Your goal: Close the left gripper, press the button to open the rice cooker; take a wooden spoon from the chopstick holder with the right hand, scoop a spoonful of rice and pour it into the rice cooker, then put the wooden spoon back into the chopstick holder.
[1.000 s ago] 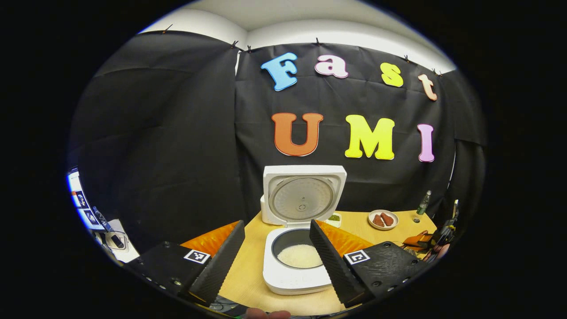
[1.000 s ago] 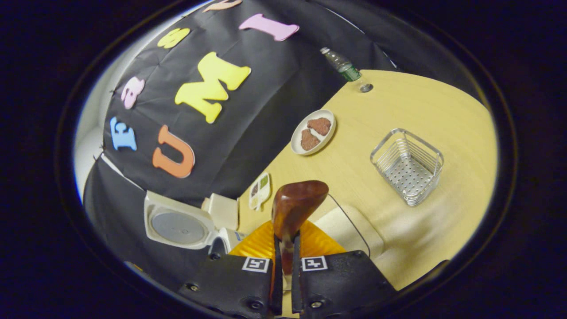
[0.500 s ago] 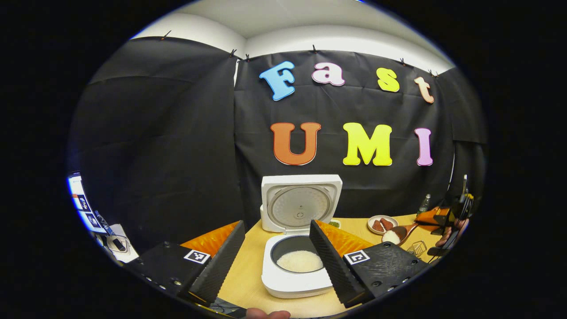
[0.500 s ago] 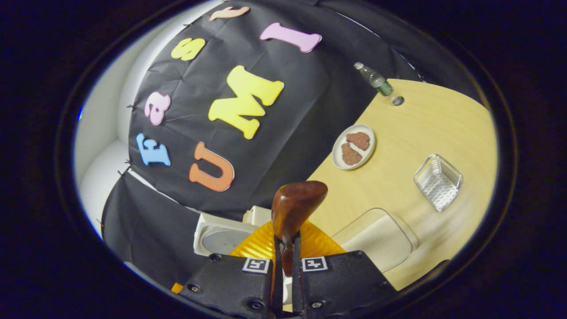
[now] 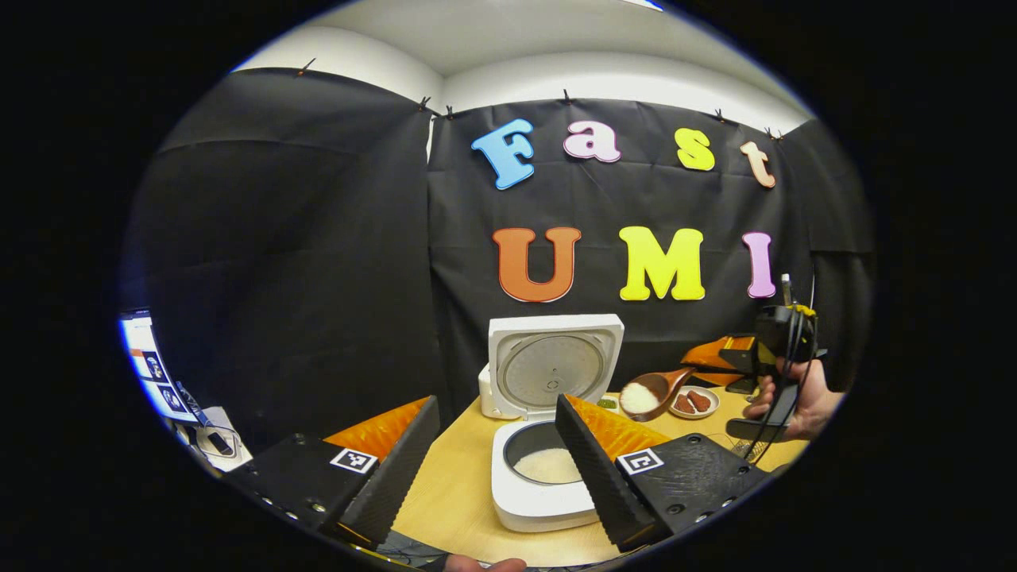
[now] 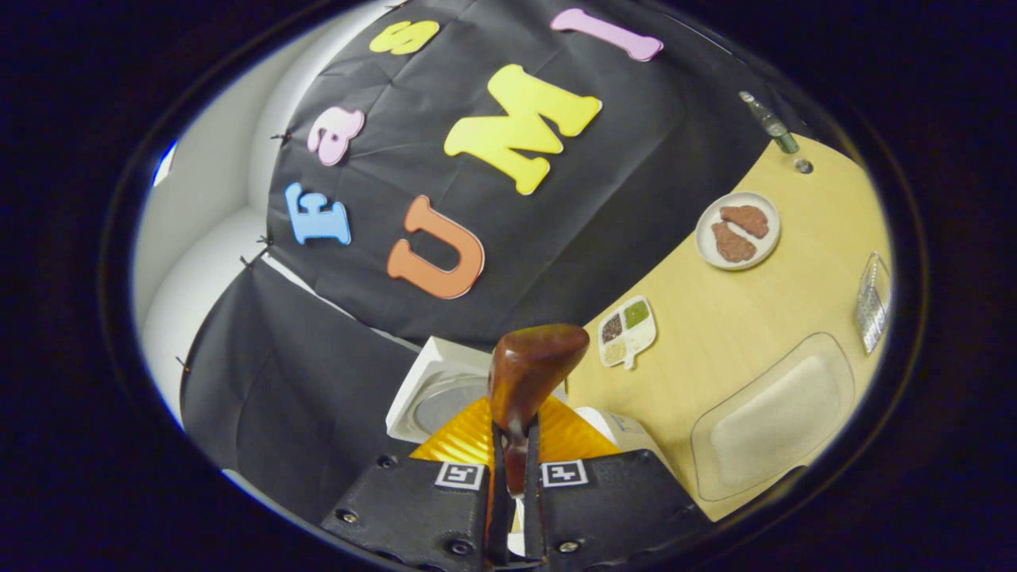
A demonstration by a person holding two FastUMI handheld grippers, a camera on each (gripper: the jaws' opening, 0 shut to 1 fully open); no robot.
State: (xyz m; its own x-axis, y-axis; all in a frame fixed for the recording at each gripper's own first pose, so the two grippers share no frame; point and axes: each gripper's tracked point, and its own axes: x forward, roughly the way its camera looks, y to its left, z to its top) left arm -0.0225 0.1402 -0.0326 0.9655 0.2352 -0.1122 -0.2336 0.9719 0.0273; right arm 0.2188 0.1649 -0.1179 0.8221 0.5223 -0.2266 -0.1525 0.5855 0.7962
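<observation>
My right gripper (image 6: 515,445) clenches the rice-laden brown wooden spoon (image 5: 653,392), seemingly beside the open white rice cooker (image 5: 544,492); my left gripper (image 5: 496,445) gapes.

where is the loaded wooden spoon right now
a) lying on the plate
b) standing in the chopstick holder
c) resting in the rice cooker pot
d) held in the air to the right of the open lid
d: in the left gripper view the spoon, heaped with rice, hangs beside the cooker's raised lid, held by the right tool.
</observation>
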